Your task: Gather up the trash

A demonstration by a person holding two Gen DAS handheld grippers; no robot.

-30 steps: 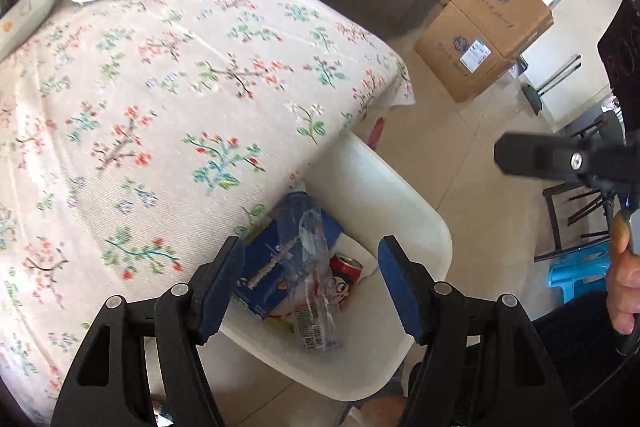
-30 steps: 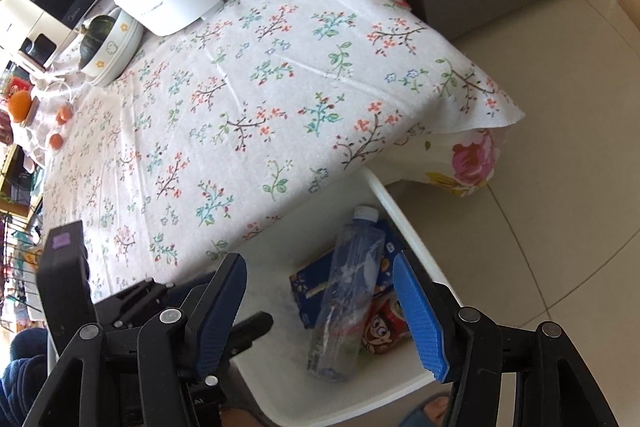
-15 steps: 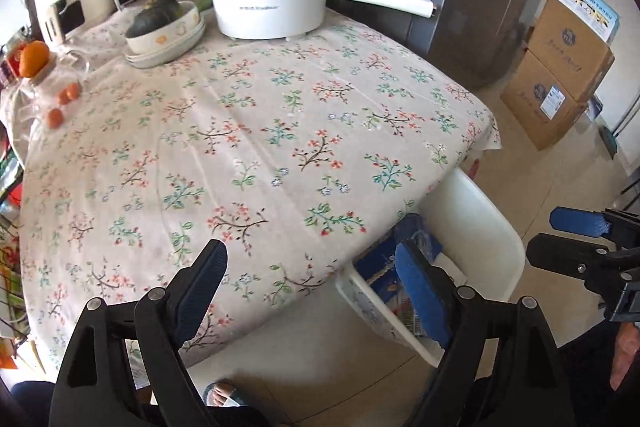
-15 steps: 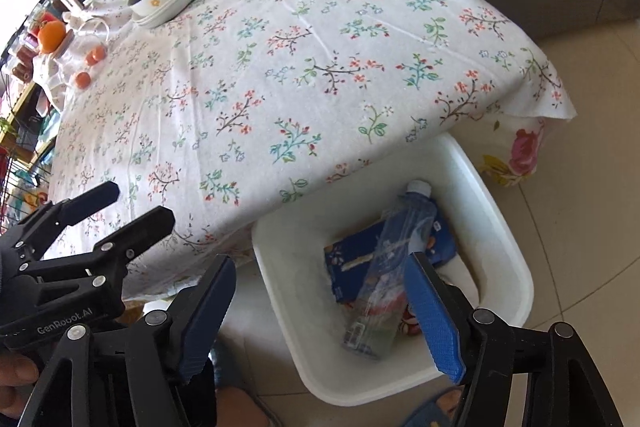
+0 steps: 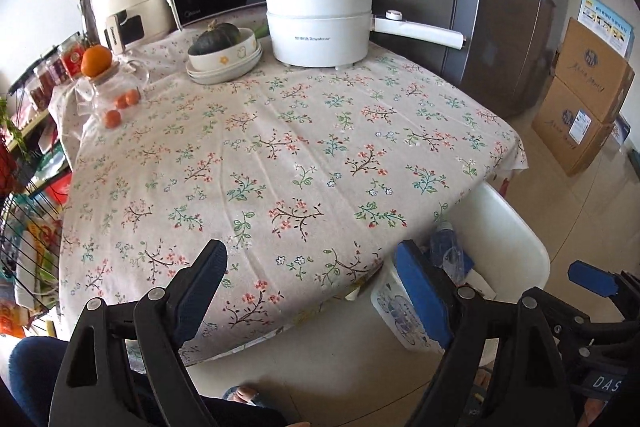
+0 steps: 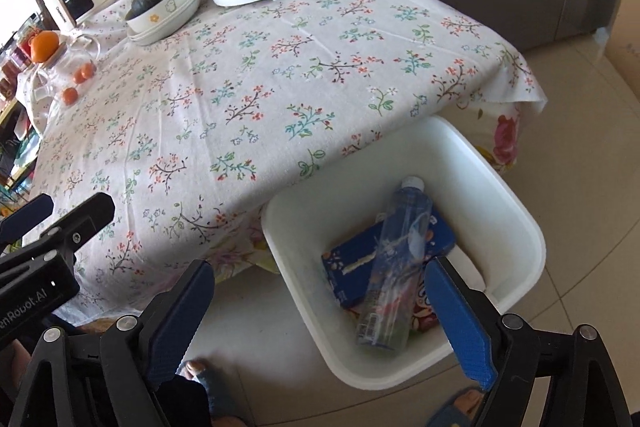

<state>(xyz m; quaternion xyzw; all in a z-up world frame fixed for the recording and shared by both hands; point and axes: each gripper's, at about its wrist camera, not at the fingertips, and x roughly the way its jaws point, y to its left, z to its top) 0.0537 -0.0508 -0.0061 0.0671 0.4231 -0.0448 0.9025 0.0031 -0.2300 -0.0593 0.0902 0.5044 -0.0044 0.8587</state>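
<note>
A bin (image 6: pixel 516 211) sits on the floor at the table's (image 6: pixel 280 75) near right corner, partly under its edge. In the bin, a plastic bottle (image 6: pixel 396 259) lies on a box (image 6: pixel 352 267). An electric pot (image 5: pixel 320 23) stands at the table's far side, a bowl with a squash (image 5: pixel 222 47) just left of it.

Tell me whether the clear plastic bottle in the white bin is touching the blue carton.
Touching. The right wrist view shows the clear plastic bottle lying diagonally across the blue carton inside the white bin, resting directly on it.
</note>
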